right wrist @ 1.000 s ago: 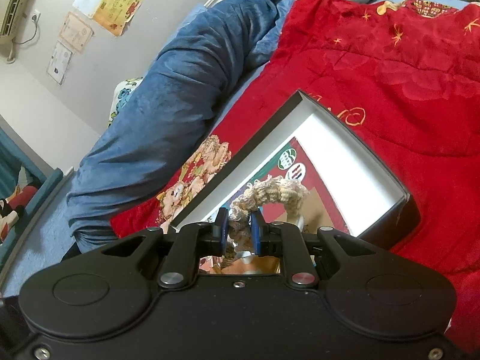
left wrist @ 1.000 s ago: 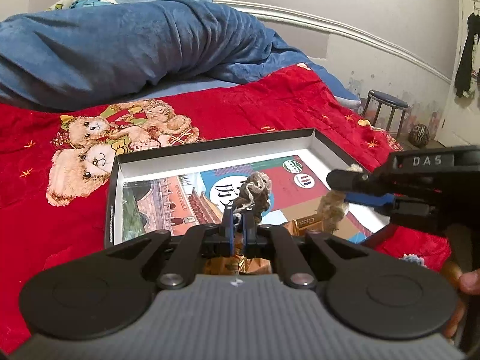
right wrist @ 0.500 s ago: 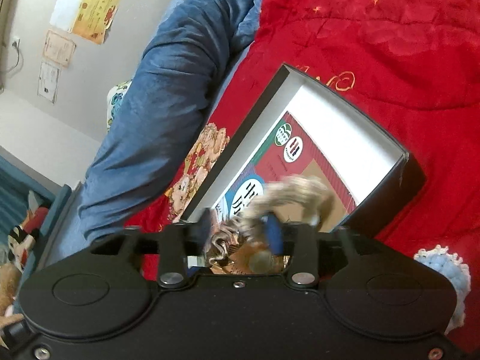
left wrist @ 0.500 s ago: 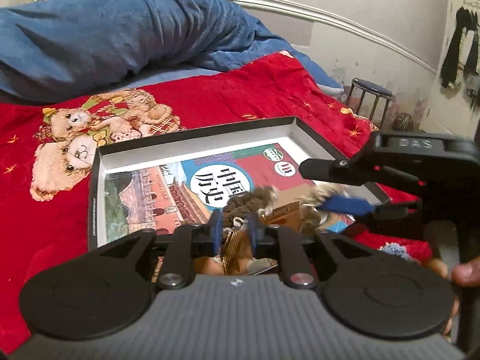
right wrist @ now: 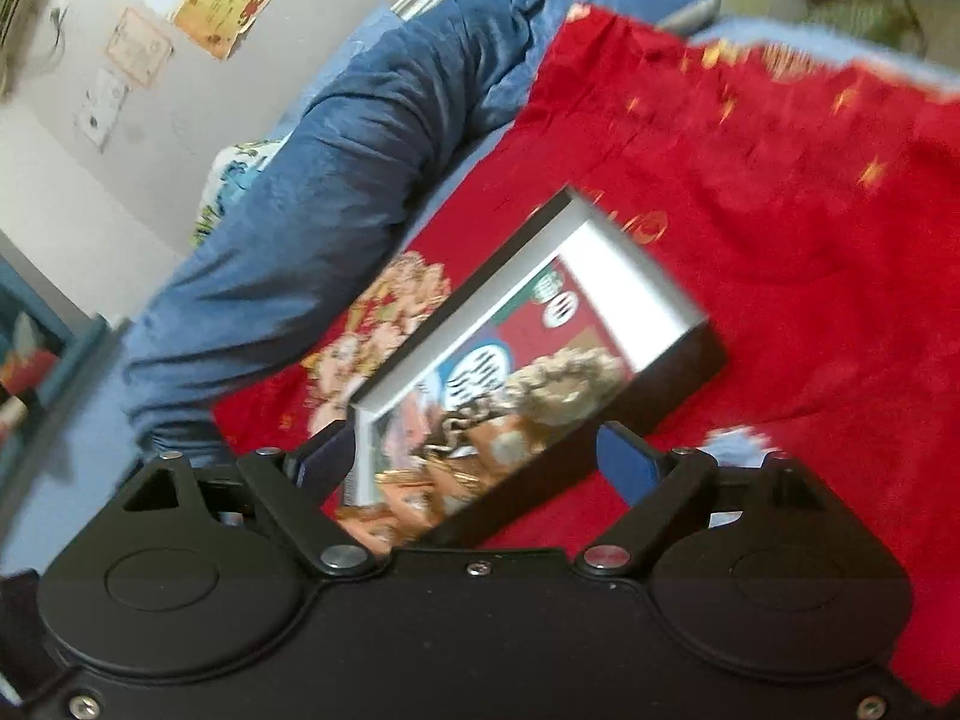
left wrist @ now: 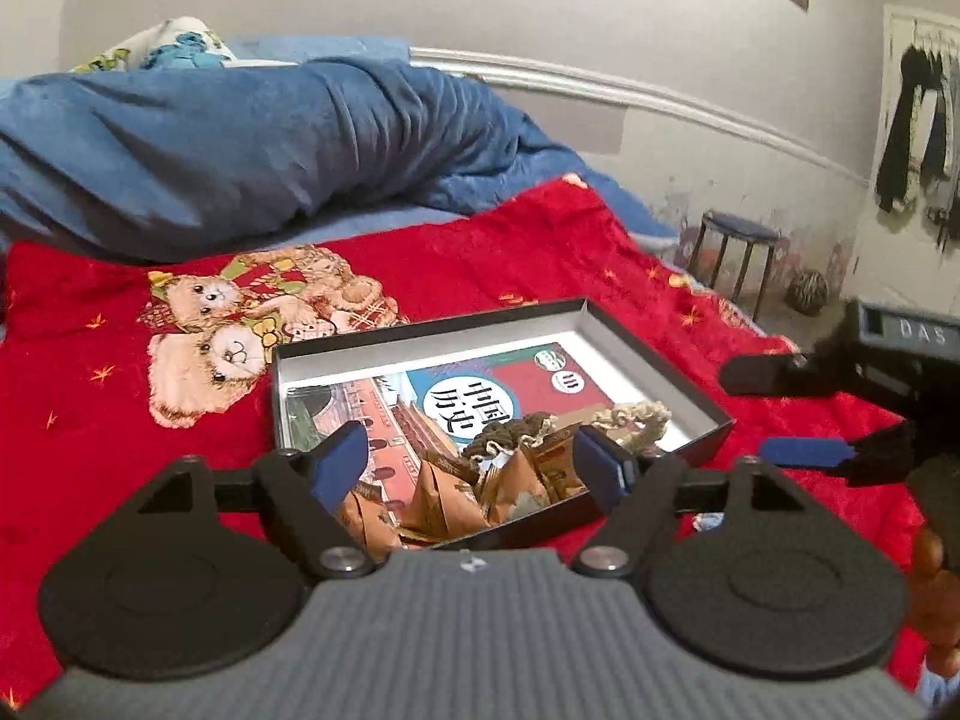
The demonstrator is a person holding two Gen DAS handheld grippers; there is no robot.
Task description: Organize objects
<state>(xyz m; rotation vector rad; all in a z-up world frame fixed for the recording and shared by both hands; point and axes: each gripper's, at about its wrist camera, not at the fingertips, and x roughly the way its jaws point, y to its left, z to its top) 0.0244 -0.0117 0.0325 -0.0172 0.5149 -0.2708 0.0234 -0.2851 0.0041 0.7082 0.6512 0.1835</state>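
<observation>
My left claw (left wrist: 474, 468) and right claw (right wrist: 480, 462) have just been opening; both stand spread, nothing between them. The knotted rope (left wrist: 570, 429), at five o'clock in the box (left wrist: 654, 372), looks soft and light. I'd pinch its thick knot.

We've got the left gripper (left wrist: 474, 471) angled downward, its jaws just opened wide with nothing pinched between the blue pads (left wrist: 339, 468). Same on our right gripper (right wrist: 480, 468) — jaws freshly spread, empty — seen side-on in the left view.
</observation>
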